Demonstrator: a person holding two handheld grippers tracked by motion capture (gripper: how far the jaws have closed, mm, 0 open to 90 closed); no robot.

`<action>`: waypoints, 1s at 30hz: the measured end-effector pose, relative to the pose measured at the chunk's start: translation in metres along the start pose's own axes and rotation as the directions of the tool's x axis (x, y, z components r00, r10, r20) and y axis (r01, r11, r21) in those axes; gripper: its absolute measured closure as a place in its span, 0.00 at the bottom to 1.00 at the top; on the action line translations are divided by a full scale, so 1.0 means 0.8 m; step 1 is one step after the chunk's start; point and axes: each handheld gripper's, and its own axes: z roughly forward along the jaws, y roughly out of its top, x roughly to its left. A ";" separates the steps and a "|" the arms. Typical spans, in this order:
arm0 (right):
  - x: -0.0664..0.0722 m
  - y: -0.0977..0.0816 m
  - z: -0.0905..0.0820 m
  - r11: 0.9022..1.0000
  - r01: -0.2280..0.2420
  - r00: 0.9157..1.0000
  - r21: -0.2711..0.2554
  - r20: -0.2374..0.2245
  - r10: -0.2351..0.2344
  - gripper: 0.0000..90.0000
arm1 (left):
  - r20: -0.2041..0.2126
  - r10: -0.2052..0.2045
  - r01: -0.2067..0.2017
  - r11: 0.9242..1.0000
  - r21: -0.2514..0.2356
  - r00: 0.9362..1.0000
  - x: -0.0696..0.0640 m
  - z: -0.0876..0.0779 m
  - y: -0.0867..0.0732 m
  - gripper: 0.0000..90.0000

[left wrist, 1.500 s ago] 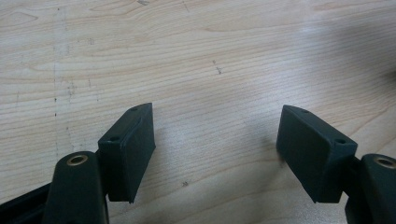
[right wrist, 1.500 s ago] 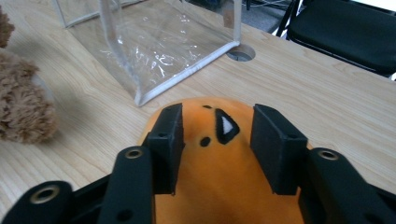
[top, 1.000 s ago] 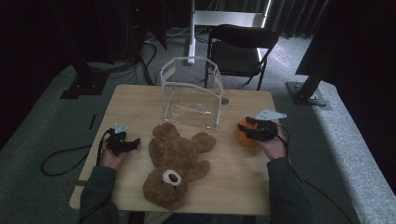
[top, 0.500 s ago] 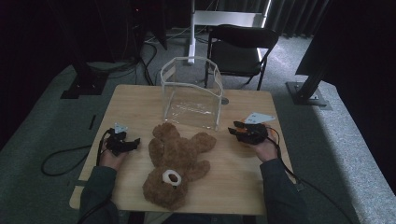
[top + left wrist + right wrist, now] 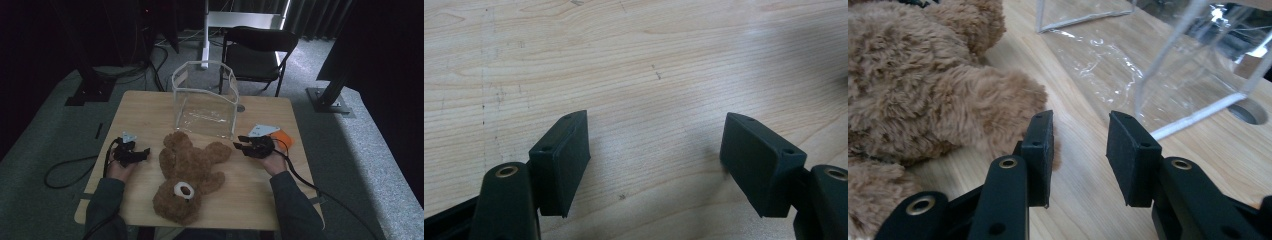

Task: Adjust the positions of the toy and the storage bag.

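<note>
On the wooden table (image 5: 150, 107), the right gripper (image 5: 239, 146) nears the teddy bear (image 5: 187, 172).

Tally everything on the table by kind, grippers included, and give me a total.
Brown teddy bear: 1
Clear plastic box: 1
Hand-held grippers: 2, left gripper and right gripper
Orange thing behind the right gripper, too hidden to name: 1
Total: 5
</note>
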 end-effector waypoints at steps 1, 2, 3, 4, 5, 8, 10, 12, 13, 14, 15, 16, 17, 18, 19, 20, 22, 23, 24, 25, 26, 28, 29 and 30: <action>0.002 0.001 0.002 1.000 0.001 1.000 0.002 -0.007 -0.001 0.69 | 0.000 0.000 0.000 1.000 0.000 1.000 0.000 0.000 0.000 0.32; 0.004 0.002 0.004 1.000 0.002 1.000 0.004 -0.019 -0.002 0.69 | 0.000 0.000 0.000 1.000 0.000 1.000 0.000 0.000 0.000 0.32; 0.007 0.002 0.007 1.000 0.008 0.999 0.004 -0.031 -0.008 0.68 | 0.000 0.000 0.000 1.000 0.000 1.000 0.000 0.000 0.000 0.32; 0.010 0.003 0.010 1.000 0.013 0.999 0.007 -0.039 -0.013 0.68 | 0.000 0.000 0.000 1.000 -0.001 1.000 0.000 0.000 0.000 0.32; 0.012 0.003 0.013 1.000 0.018 0.999 0.012 -0.043 -0.018 0.68 | 0.000 0.000 0.000 1.000 -0.001 1.000 0.000 0.000 0.000 0.32; 0.015 0.004 0.022 0.999 0.024 0.998 0.027 -0.055 -0.023 0.65 | 0.000 0.000 0.000 1.000 0.000 1.000 0.000 0.000 0.000 0.32; 0.015 0.004 0.027 0.999 0.019 0.998 0.030 -0.067 -0.017 0.63 | 0.001 0.000 0.000 1.000 0.000 1.000 0.000 0.000 0.000 0.32; 0.015 0.005 0.031 0.999 0.014 0.997 0.039 -0.082 -0.011 0.59 | 0.001 -0.001 0.001 1.000 -0.001 1.000 0.000 0.000 0.000 0.32; 0.015 0.005 0.033 0.999 0.010 0.996 0.041 -0.090 -0.007 0.59 | 0.001 -0.001 0.001 1.000 -0.001 1.000 0.000 0.000 0.000 0.32; 0.015 0.005 0.036 0.999 0.009 0.995 0.040 -0.101 -0.005 0.58 | 0.000 -0.001 0.001 1.000 -0.001 1.000 0.000 0.000 0.000 0.32; 0.015 0.006 0.038 0.999 0.013 0.994 0.042 -0.107 -0.008 0.57 | 0.000 -0.001 0.001 1.000 -0.001 1.000 0.000 0.000 0.000 0.32; 0.017 0.007 0.039 0.999 0.015 0.994 0.043 -0.112 -0.010 0.56 | 0.000 0.000 0.000 1.000 -0.001 1.000 0.000 0.000 0.000 0.32; 0.017 0.008 0.041 0.999 0.018 0.993 0.042 -0.121 -0.013 0.55 | 0.000 -0.001 0.001 1.000 -0.001 1.000 0.000 0.000 0.000 0.32; 0.018 0.009 0.043 0.999 0.023 0.991 0.042 -0.131 -0.017 0.55 | 0.000 -0.001 0.001 1.000 -0.001 1.000 0.000 0.000 0.000 0.32; 0.018 0.009 0.045 0.999 0.023 0.991 0.043 -0.135 -0.017 0.54 | 0.000 0.000 0.000 1.000 -0.001 1.000 0.000 0.000 0.000 0.32; 0.017 0.009 0.048 0.999 0.020 0.990 0.050 -0.140 -0.013 0.54 | 0.000 0.000 0.000 1.000 -0.001 1.000 0.000 0.000 0.000 0.32; 0.016 0.009 0.051 0.998 0.021 0.990 0.058 -0.143 -0.013 0.53 | 0.001 -0.001 0.001 1.000 -0.001 1.000 0.000 0.000 0.000 0.32; 0.016 0.009 0.053 0.998 0.018 0.989 0.060 -0.149 -0.009 0.52 | 0.001 -0.001 0.001 1.000 -0.002 1.000 0.000 0.000 0.000 0.32; 0.016 0.009 0.054 0.998 0.019 0.988 0.064 -0.151 -0.009 0.51 | 0.002 -0.001 0.001 1.000 -0.002 1.000 0.000 0.000 0.000 0.32; 0.016 0.008 0.056 0.998 0.017 0.987 0.068 -0.158 -0.006 0.50 | 0.001 -0.001 0.001 1.000 -0.002 1.000 0.000 0.000 0.000 0.32; 0.016 0.008 0.057 0.997 0.019 0.987 0.075 -0.163 -0.007 0.50 | 0.001 -0.001 0.001 1.000 -0.001 1.000 0.000 0.000 0.000 0.32; 0.016 0.007 0.060 0.996 0.024 0.987 0.081 -0.161 -0.010 0.48 | 0.000 0.000 0.000 1.000 -0.001 1.000 0.000 0.000 0.000 0.32; 0.016 0.007 0.061 0.996 0.024 0.987 0.085 -0.163 -0.009 0.48 | 0.000 -0.001 0.001 1.000 -0.002 1.000 0.000 0.000 0.000 0.32; 0.016 0.006 0.063 0.996 0.024 0.985 0.087 -0.172 -0.009 0.48 | 0.000 -0.001 0.001 1.000 -0.002 1.000 0.000 0.000 0.000 0.32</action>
